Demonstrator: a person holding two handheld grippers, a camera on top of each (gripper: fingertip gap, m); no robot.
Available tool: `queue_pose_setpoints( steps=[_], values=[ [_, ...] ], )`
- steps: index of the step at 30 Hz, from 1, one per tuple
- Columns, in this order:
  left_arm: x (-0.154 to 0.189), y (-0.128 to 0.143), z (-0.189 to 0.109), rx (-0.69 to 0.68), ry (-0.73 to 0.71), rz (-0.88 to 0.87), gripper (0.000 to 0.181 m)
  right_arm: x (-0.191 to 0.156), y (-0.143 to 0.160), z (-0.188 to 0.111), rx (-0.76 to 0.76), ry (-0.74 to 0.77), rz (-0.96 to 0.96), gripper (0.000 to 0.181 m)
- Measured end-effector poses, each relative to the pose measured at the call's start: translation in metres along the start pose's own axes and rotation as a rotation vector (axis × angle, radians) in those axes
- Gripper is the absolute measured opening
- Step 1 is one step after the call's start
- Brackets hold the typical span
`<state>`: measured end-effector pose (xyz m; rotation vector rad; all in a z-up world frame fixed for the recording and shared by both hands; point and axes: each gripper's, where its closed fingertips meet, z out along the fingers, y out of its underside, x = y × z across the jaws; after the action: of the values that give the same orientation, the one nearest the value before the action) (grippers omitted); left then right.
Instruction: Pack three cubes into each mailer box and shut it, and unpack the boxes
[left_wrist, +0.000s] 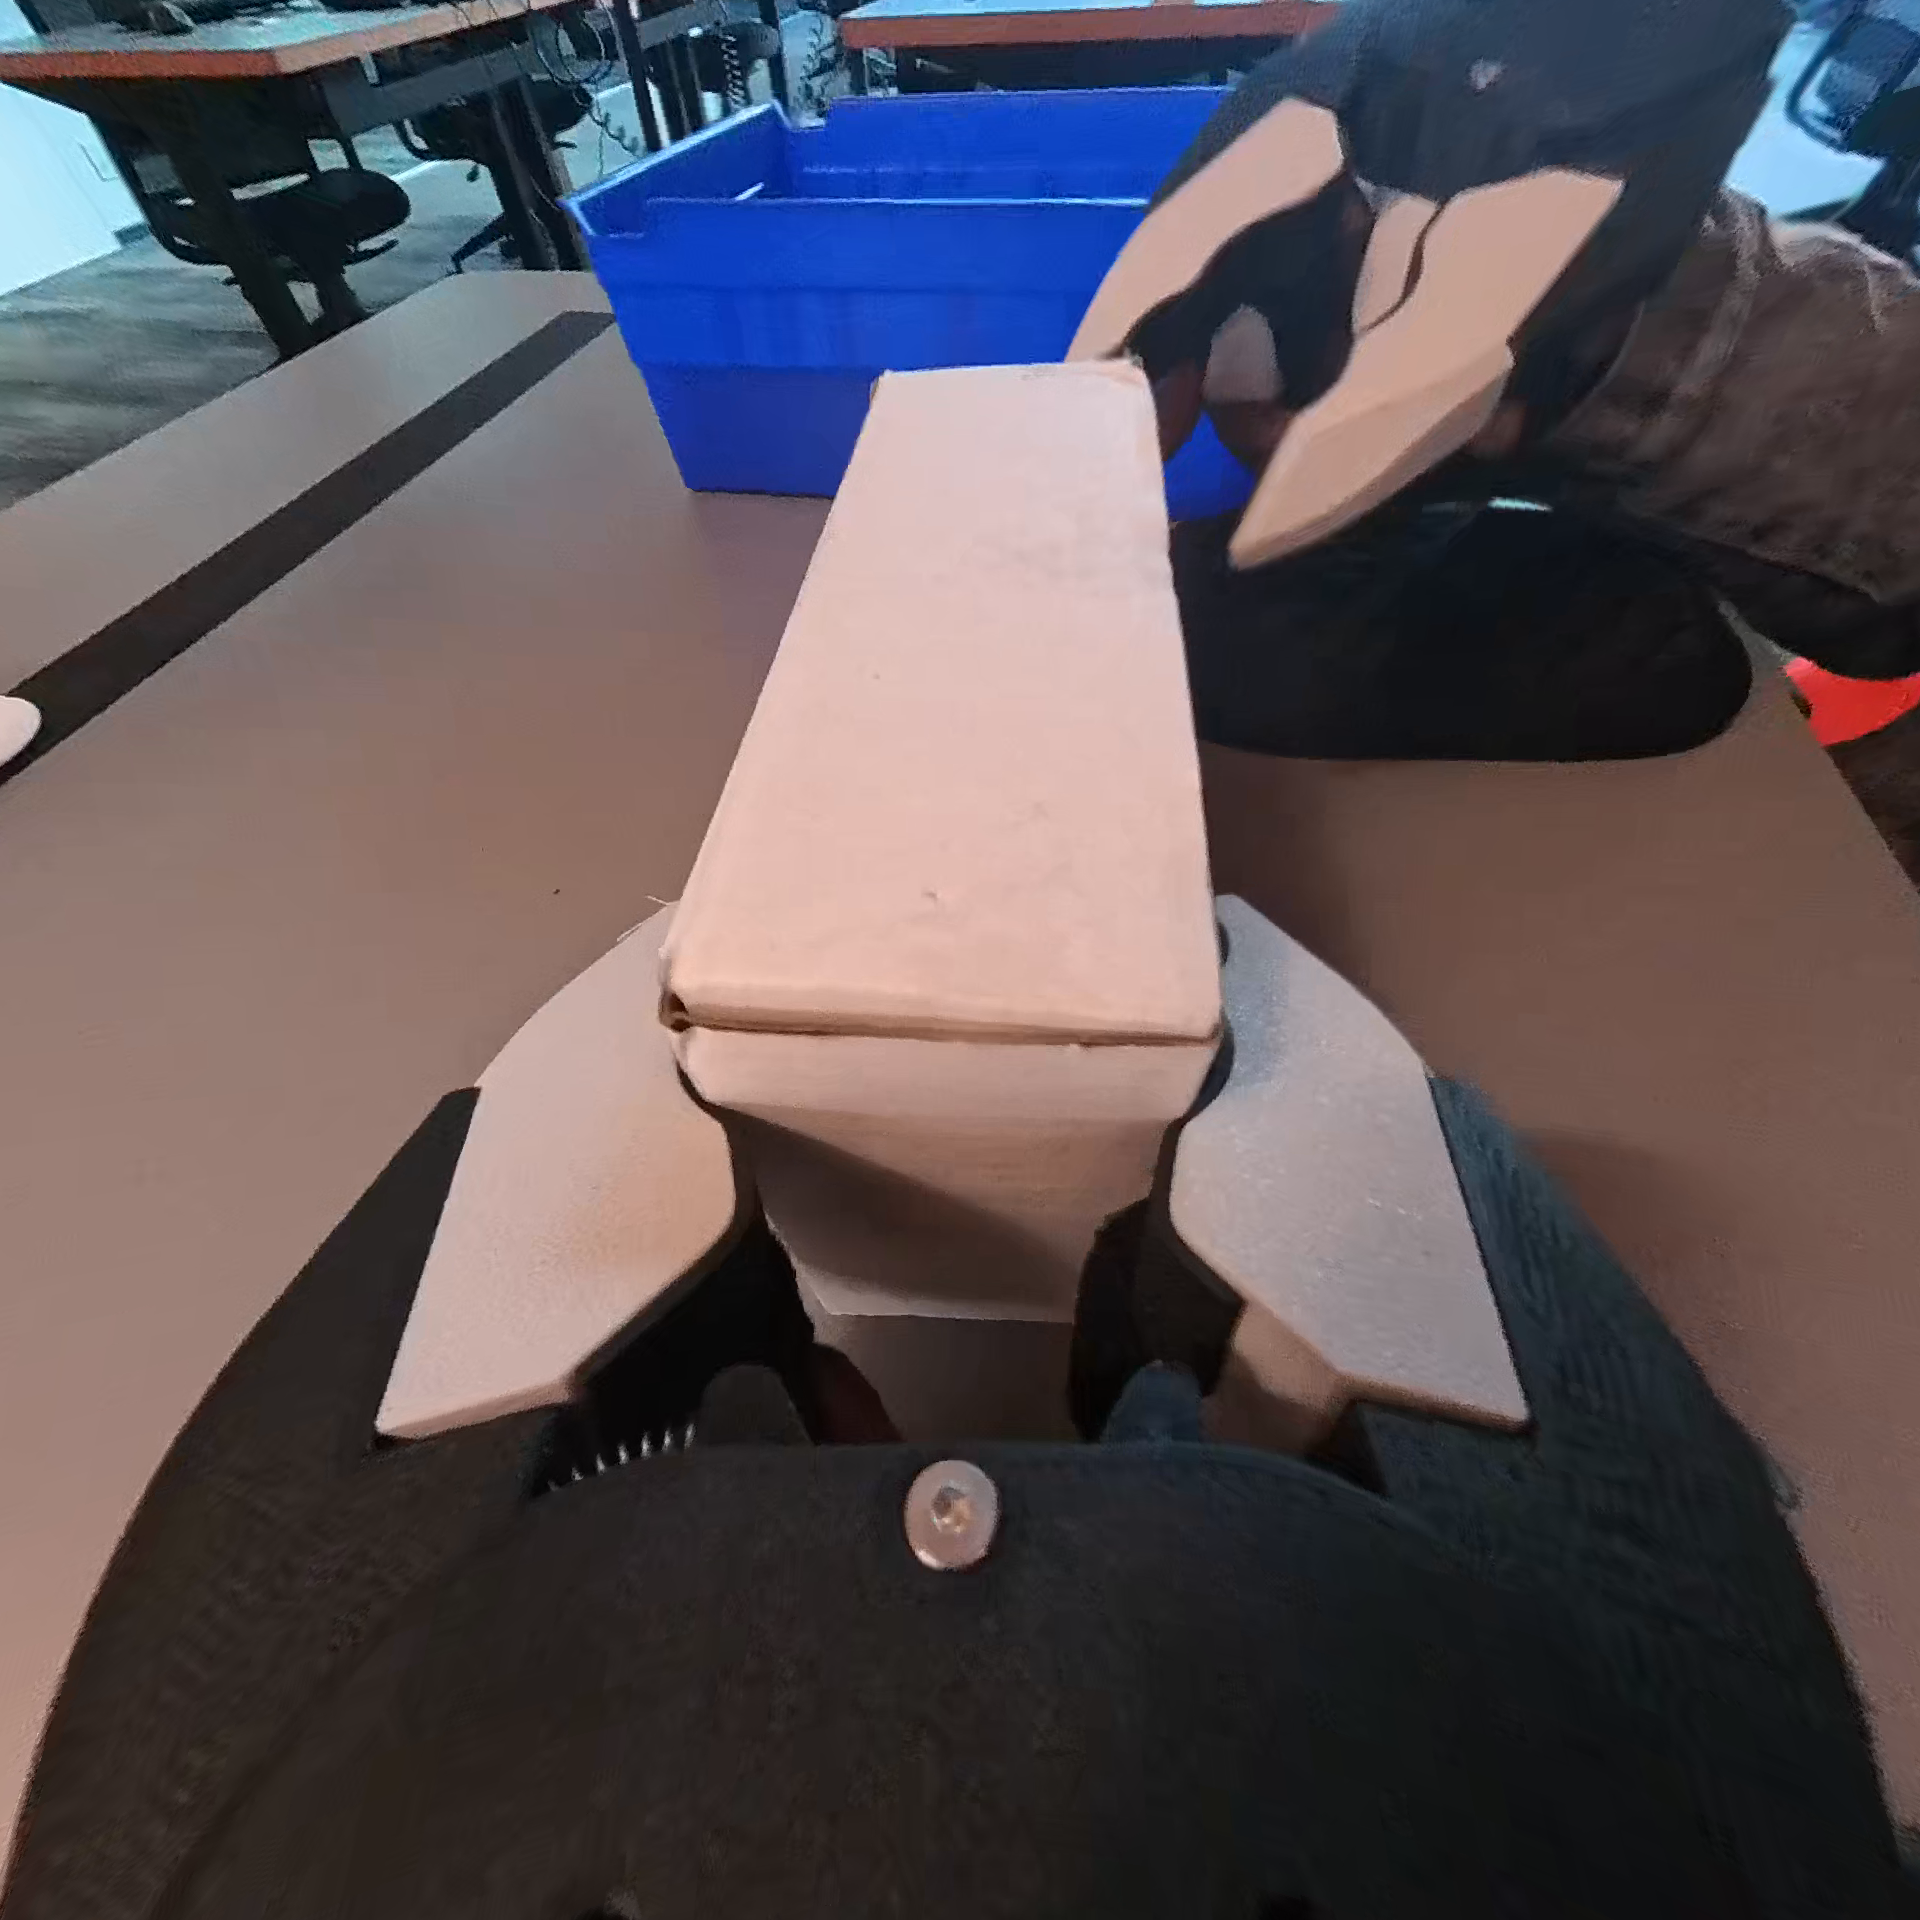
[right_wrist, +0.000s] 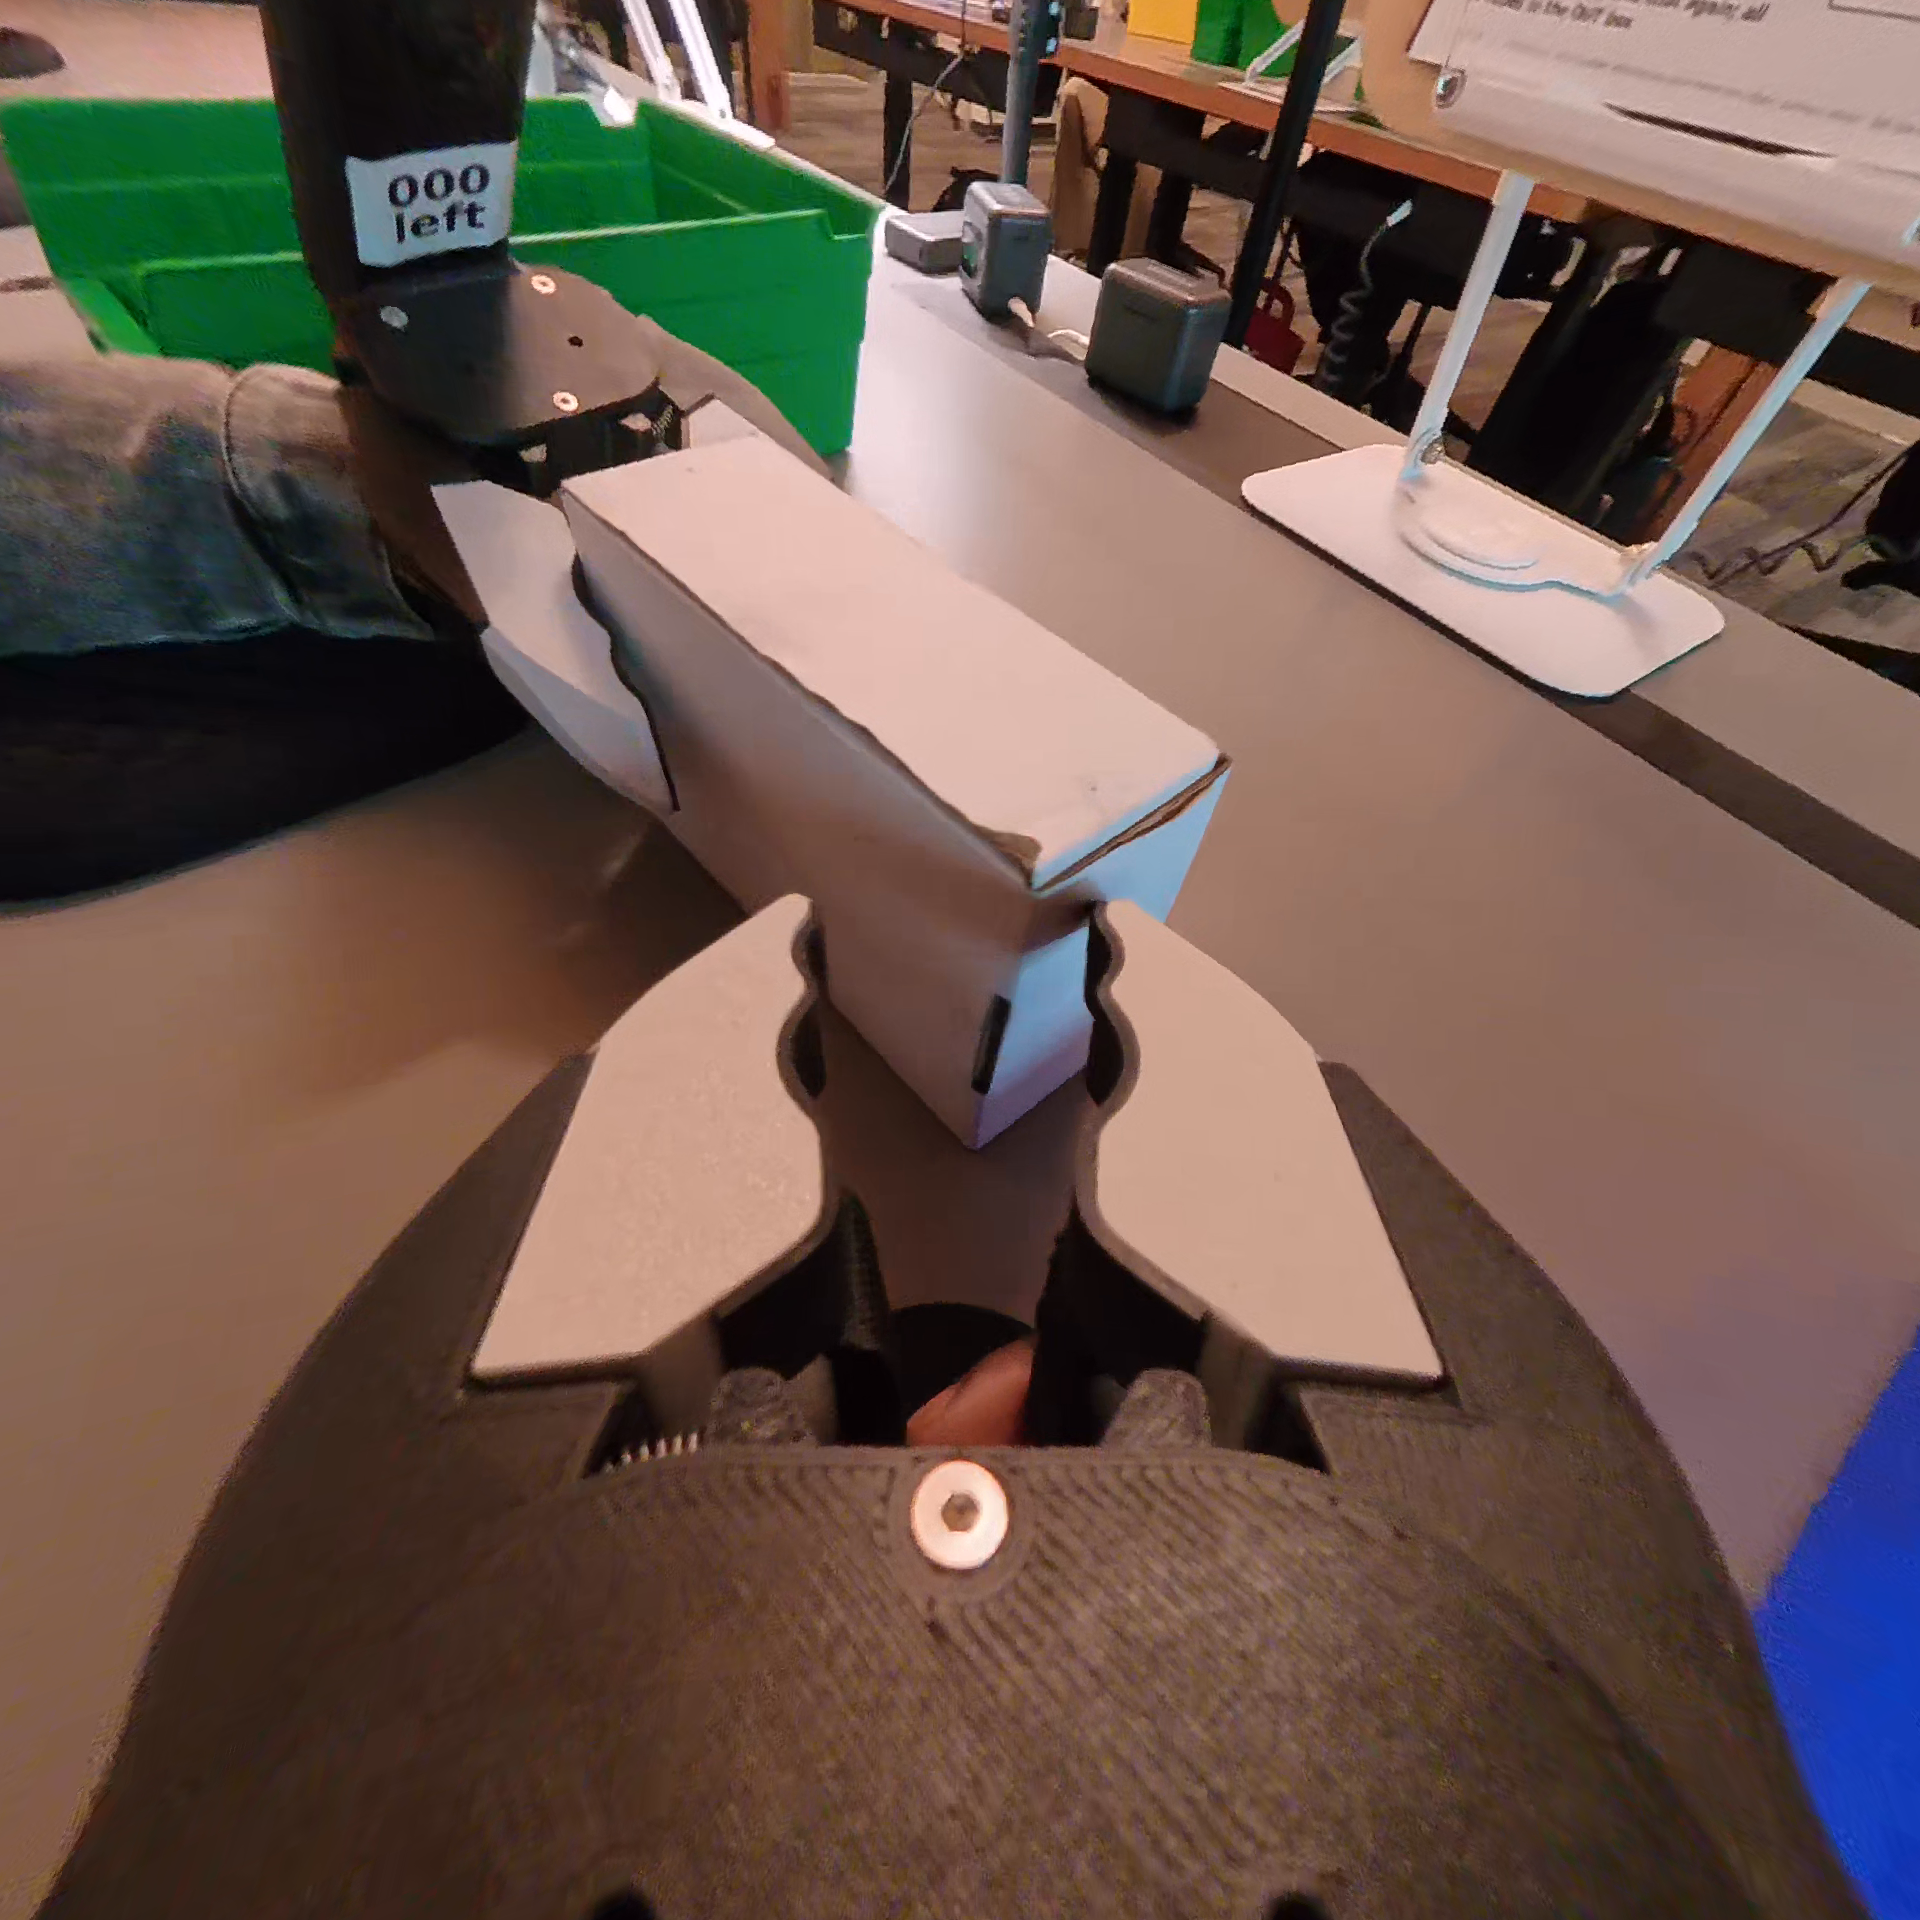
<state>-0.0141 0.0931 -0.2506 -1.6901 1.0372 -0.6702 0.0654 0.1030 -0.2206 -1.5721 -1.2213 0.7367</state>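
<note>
Right, L gripper (left_wrist: 940, 1049) is clamped on the near end of the closed cardboard mailer box (left_wrist: 966, 727), lid flat, box running lengthwise away over the brown table (left_wrist: 364, 831). R gripper (right_wrist: 951, 1023) sits at the box's far corner w/ fingers (right_wrist: 707, 1122) spread either side, not squeezing. Beyond: blue bin (left_wrist: 831, 281) behind the box in L view, green bin (right_wrist: 675, 239) in R view.

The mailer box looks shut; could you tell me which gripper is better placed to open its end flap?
Probably the right gripper: its open fingers flank the free end, while the left gripper clamps the mailer box.
</note>
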Motion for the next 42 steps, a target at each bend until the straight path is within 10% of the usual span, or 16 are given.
queue_pose_setpoints(
  steps=[5, 19, 42],
  values=[
    [0.004, 0.002, 0.000, -0.024, 0.028, -0.004, 0.083, -0.007, -0.041, -0.023, 0.148, 0.071, -0.312, 0.039],
    [0.013, 0.004, 0.000, -0.037, 0.112, -0.008, 0.077, -0.012, -0.038, 0.002, -0.213, 0.282, -1.091, 0.025],
    [0.018, 0.005, 0.000, -0.049, 0.136, 0.011, 0.076, -0.012, -0.044, 0.002, -0.279, 0.185, -1.047, 0.043]
  ],
)
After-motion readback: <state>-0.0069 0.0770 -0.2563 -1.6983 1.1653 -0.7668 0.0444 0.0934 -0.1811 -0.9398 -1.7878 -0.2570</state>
